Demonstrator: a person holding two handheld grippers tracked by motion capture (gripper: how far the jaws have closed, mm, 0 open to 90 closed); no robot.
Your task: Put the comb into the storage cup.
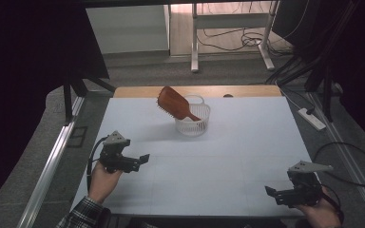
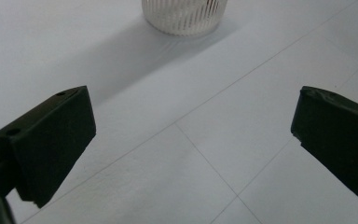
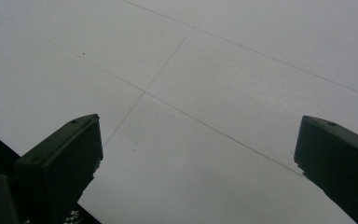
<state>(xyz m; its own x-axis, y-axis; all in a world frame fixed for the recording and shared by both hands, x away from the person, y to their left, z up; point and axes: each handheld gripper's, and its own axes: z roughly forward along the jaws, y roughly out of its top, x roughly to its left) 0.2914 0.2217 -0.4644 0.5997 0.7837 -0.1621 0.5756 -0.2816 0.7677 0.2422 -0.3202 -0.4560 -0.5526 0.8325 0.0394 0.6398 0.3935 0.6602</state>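
Your left gripper (image 1: pixel 140 159) hovered over the near left part of the white bench (image 1: pixel 247 142), its jaws spread wide with nothing between them. Your right gripper (image 1: pixel 272 192) sat low at the near right edge, its jaws likewise wide apart and empty. Well beyond both, toward the far middle of the bench, the wooden hairbrush (image 1: pixel 173 103) stood tilted in the white ribbed basket (image 1: pixel 193 124), handle down inside it and head leaning out to the left.
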